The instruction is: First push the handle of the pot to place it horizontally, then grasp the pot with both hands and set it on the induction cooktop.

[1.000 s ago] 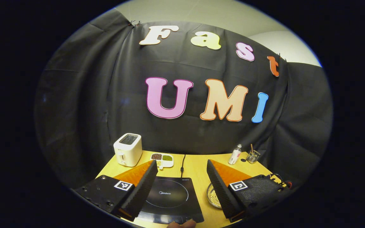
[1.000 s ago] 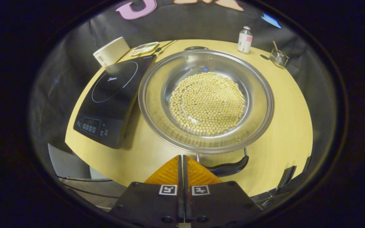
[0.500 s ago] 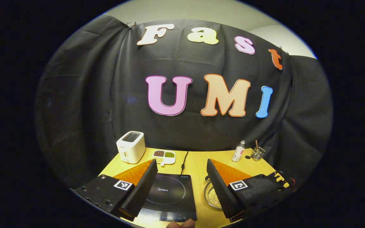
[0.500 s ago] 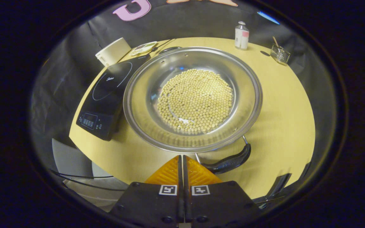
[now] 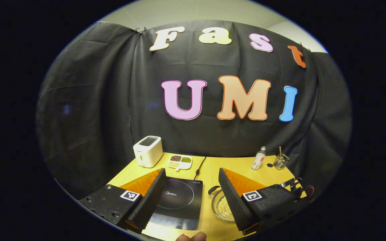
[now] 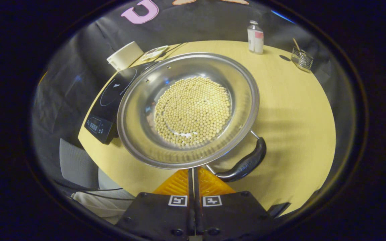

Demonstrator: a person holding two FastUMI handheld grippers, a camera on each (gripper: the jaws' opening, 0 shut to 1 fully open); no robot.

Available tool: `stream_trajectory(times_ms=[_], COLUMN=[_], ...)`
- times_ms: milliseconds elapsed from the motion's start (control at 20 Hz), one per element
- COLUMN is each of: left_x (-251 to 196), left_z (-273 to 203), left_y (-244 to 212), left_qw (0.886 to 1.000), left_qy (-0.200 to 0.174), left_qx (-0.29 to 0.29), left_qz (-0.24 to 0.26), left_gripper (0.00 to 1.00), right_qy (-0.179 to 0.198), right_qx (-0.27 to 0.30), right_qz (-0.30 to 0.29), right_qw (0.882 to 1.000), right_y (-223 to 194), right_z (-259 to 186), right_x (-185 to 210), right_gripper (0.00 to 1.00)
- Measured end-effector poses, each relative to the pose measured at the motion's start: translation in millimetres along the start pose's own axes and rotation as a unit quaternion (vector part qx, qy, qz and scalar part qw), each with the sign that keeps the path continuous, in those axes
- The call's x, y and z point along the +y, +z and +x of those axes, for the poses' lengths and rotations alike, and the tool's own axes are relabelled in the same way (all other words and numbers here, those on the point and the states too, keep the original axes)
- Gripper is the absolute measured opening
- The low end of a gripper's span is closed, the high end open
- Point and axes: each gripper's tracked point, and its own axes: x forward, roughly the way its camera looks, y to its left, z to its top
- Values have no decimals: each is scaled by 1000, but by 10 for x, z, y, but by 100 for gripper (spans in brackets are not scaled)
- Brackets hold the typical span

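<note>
While your right gripper (image 6: 193, 172) sits closed and empty, tips at the pot's (image 6: 188, 108) near rim beside its handle (image 6: 246, 162), your left gripper (image 5: 190, 187) gapes wide, holding nothing, above the induction cooktop (image 5: 179, 204).

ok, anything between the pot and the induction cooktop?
Nothing visible. In the right gripper view the pot sits right beside the induction cooktop, its rim overlapping the cooktop's edge in the image. The cooktop's surface is bare.
</note>
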Motion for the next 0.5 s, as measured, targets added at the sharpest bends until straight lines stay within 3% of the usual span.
stream_trajectory(times_ms=[500], left_x=[-256], left_z=[-217], left_y=[-165], left_qw=[999], left_qy=[-18], left_qx=[30], left_qz=[24], left_gripper=[94], right_qy=[-23], right_qx=[-14], right_qz=[-4], right_qw=[1000], right_y=[242], right_z=[31], right_x=[-497], right_gripper=[3])
